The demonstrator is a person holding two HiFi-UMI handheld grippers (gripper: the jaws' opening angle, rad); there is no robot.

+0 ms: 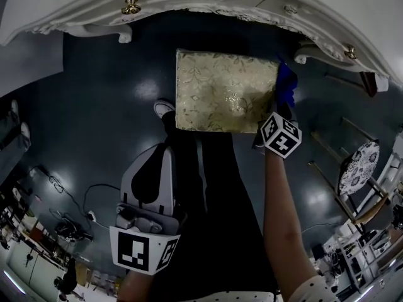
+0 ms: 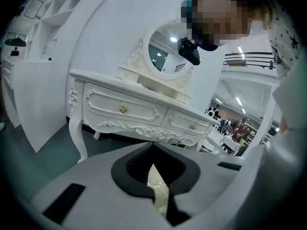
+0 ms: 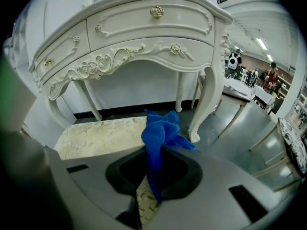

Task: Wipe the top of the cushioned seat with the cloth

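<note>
Right gripper (image 3: pixel 152 176): fingers clenched on blue cloth (image 3: pixel 160 131), bunched at right edge of cushioned seat (image 1: pixel 223 90), likely to begin wiping. Left gripper (image 2: pixel 153 166): fingers closed, empty, parked short of seat, out of the way.

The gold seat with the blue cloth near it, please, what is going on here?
A person holds a claw in each hand, in front of a white dressing table. The right claw is shut on a blue cloth and holds it at the right edge of the gold cushioned seat. The left claw is shut on nothing and held back from the seat. Whether the cloth touches the cushion cannot be told.
</note>
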